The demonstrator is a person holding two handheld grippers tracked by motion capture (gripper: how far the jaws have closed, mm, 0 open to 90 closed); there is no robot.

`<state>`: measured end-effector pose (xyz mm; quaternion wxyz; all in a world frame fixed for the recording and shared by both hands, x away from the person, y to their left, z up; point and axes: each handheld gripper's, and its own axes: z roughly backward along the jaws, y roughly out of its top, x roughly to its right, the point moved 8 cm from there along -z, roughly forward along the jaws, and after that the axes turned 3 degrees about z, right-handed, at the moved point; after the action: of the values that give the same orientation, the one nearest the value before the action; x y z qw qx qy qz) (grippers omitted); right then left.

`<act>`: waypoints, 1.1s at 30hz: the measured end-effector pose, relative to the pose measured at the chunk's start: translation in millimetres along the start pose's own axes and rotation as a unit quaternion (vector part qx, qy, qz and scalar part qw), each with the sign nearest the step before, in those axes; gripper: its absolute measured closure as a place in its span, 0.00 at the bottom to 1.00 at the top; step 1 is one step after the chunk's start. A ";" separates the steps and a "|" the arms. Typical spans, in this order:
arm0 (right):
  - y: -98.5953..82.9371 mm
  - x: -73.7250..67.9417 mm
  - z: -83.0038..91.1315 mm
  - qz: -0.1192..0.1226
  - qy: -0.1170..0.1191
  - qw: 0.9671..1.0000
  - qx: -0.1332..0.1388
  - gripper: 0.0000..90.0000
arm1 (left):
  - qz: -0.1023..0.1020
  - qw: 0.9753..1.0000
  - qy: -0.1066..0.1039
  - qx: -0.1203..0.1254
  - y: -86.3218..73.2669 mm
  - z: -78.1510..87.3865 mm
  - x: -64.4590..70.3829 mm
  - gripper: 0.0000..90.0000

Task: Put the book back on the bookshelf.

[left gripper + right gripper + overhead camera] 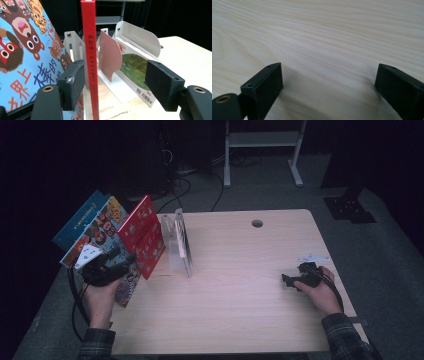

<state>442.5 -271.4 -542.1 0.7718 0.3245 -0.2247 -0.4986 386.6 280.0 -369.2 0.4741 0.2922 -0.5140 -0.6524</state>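
Left gripper (112, 85) released, jaws straddling the red book (90, 57), which stands upright at the table's (240, 285) left edge. Bear-cover book (22, 55) beside; white bookend (136, 37) beyond. Right gripper (329, 87) released, resting on the table.

red book (89, 50) between open fingers, bookend (110, 58) crowding right — table (240, 285) open

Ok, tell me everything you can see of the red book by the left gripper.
The red book is thin, with a glossy red cover printed with small white and coloured figures and dark characters down its spine. It stands upright, closed, at the table's left edge, leaning slightly, between the bear picture book and the white bookend rack. The left gripper has its open jaws on either side of the spine; the left jaw sits right against it, the right jaw well clear.
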 end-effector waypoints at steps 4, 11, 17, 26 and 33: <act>0.0 0.0 -0.1 0.000 0.000 1.000 0.000 0.08 | -0.003 1.000 -0.004 0.000 -3.3 7.6 7.0 0.30; 0.0 0.0 0.0 0.000 0.000 1.000 0.000 0.08 | -0.003 1.000 -0.009 0.001 -9.0 20.4 16.8 0.24; -0.3 0.0 0.3 0.000 0.000 1.000 0.000 0.08 | -0.005 1.000 -0.015 0.003 -14.0 29.6 25.3 0.20; -0.3 0.0 0.3 0.000 0.000 1.000 0.000 0.08 | -0.002 1.000 -0.016 0.004 -29.2 38.0 33.3 0.13; -0.3 0.0 0.3 0.000 0.000 1.000 0.000 0.08 | 0.002 1.000 -0.020 0.003 -39.3 45.9 38.5 0.12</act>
<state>442.1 -271.6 -542.2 0.7719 0.3242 -0.2251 -0.4983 319.7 263.6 -388.6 0.4638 0.2794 -0.5262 -0.6557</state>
